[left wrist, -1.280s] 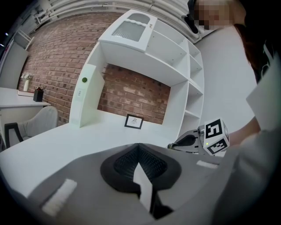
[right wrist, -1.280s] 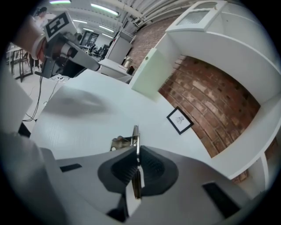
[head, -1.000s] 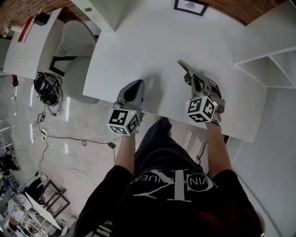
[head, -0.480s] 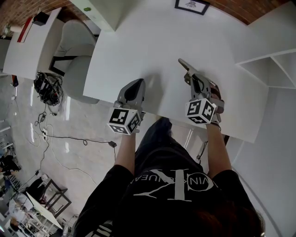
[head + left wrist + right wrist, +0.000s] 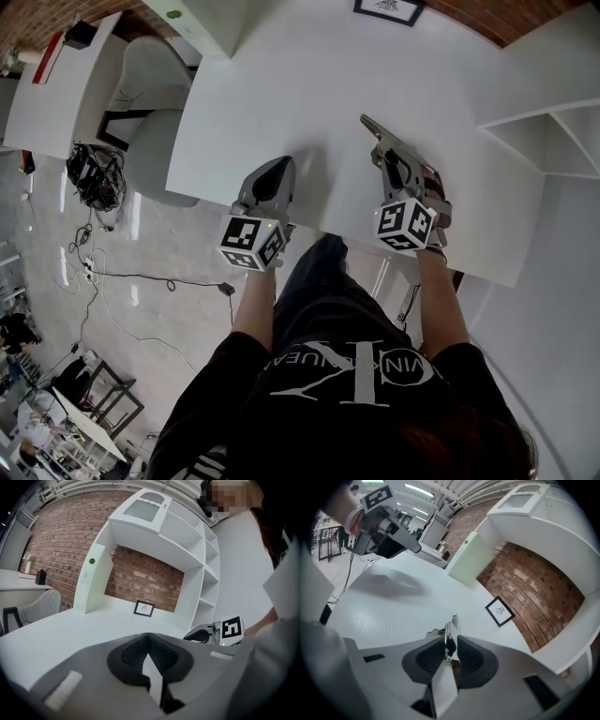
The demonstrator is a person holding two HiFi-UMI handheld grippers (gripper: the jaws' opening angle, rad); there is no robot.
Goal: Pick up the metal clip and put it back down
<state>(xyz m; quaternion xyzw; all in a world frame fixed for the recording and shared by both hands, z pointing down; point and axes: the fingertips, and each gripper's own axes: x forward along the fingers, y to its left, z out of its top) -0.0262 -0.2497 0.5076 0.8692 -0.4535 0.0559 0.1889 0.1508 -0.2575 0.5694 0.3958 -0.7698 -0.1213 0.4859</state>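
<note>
The right gripper is clenched on the clip, whose metal tip sticks out past the jaws. The clip is over the desk, near its front edge and right of the middle. The left gripper is at the front edge, its 2 jaws pressed together on nothing. A frame stands at the back edge.

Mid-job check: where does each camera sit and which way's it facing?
Head view: on the person's head, facing steeply down at the white table; forearms, left gripper, right gripper holding the metal clip.
Left gripper view: along its shut jaws toward the framed picture; right gripper at right.
Right gripper view: along jaws clamping the clip; left gripper upper left.
Shared: the framed picture.
</note>
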